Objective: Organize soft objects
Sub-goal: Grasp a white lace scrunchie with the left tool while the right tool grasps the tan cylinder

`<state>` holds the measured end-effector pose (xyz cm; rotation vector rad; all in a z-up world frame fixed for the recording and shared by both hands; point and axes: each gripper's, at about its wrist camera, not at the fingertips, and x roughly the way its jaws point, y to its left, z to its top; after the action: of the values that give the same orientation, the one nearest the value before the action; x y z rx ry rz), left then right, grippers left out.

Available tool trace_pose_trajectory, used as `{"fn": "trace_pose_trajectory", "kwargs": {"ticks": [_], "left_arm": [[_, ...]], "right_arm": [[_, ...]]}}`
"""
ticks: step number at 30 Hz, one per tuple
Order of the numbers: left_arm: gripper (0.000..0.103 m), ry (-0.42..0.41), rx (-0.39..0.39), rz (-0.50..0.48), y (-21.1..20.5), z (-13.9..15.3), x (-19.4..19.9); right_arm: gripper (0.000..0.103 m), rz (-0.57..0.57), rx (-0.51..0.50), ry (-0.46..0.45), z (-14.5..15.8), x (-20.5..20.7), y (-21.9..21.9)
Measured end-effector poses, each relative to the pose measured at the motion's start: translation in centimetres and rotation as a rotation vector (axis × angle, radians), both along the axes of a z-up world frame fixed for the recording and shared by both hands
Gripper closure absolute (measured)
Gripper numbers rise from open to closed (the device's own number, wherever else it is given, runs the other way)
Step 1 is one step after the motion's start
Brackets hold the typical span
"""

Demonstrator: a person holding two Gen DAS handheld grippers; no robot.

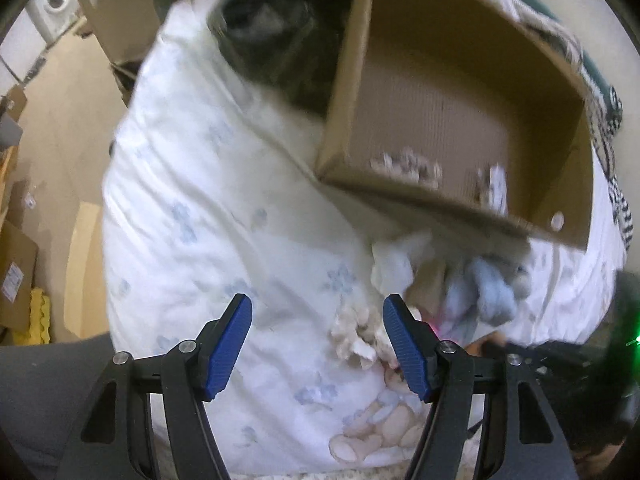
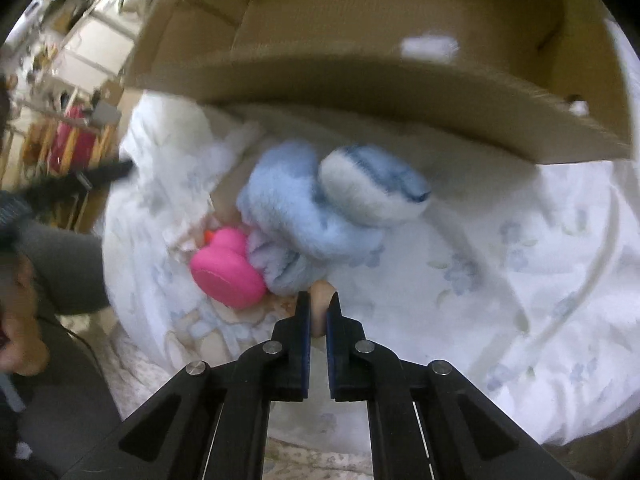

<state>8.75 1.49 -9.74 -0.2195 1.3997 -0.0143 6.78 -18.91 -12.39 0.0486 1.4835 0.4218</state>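
A cardboard box (image 1: 460, 92) sits tilted on a white flowered quilt (image 1: 224, 208), with bits of white fluff inside. My left gripper (image 1: 318, 320) is open and empty above the quilt, near cream fluff scraps (image 1: 354, 338). A light blue plush toy (image 2: 320, 208) lies on the quilt in front of the box (image 2: 360, 88), and it also shows in the left wrist view (image 1: 488, 292). A pink rubber duck (image 2: 226, 268) lies against it. My right gripper (image 2: 317, 312) is shut on a small beige soft object (image 2: 323, 294) right below the plush.
A dark garment (image 1: 272, 36) lies behind the box on the quilt. Cardboard boxes and a yellow egg carton (image 1: 36, 316) stand on the floor to the left. A person's grey sleeve (image 2: 64, 264) is at the left of the right wrist view.
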Motion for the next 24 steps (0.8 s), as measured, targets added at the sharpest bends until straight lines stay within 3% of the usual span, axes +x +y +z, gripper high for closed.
{"fn": "trace_pose_trajectory", "kwargs": {"ticks": [7, 8, 9, 11, 13, 19, 24], "left_arm": [[0.041, 0.110, -0.055, -0.052, -2.7, -3.6, 0.2], [0.044, 0.123, -0.058, -0.057, -2.9, -4.0, 0.2], [0.057, 0.143, -0.068, -0.066, -3.3, -4.6, 0.3], [0.068, 0.152, -0.085, -0.071, -3.6, -5.0, 0.3], [0.086, 0.142, -0.107, -0.079, -3.7, -4.6, 0.2], [0.088, 0.064, -0.096, -0.058, -2.1, -1.6, -0.6], [0.088, -0.022, -0.027, -0.009, 0.1, 0.7, -1.3]], "right_arm": [[0.095, -0.091, 0.048, -0.067, 2.5, 0.3, -2.4], [0.095, -0.091, 0.048, -0.068, 2.6, 0.4, -2.3], [0.095, -0.086, 0.048, -0.066, 2.5, 0.4, -2.0], [0.095, -0.075, 0.040, -0.063, 2.5, 0.6, -1.9], [0.095, -0.067, 0.038, -0.064, 2.4, 0.4, -1.8], [0.095, -0.070, 0.059, -0.071, 2.2, 0.2, -1.2], [0.095, -0.067, 0.090, -0.081, 3.3, -0.4, -1.9]]}}
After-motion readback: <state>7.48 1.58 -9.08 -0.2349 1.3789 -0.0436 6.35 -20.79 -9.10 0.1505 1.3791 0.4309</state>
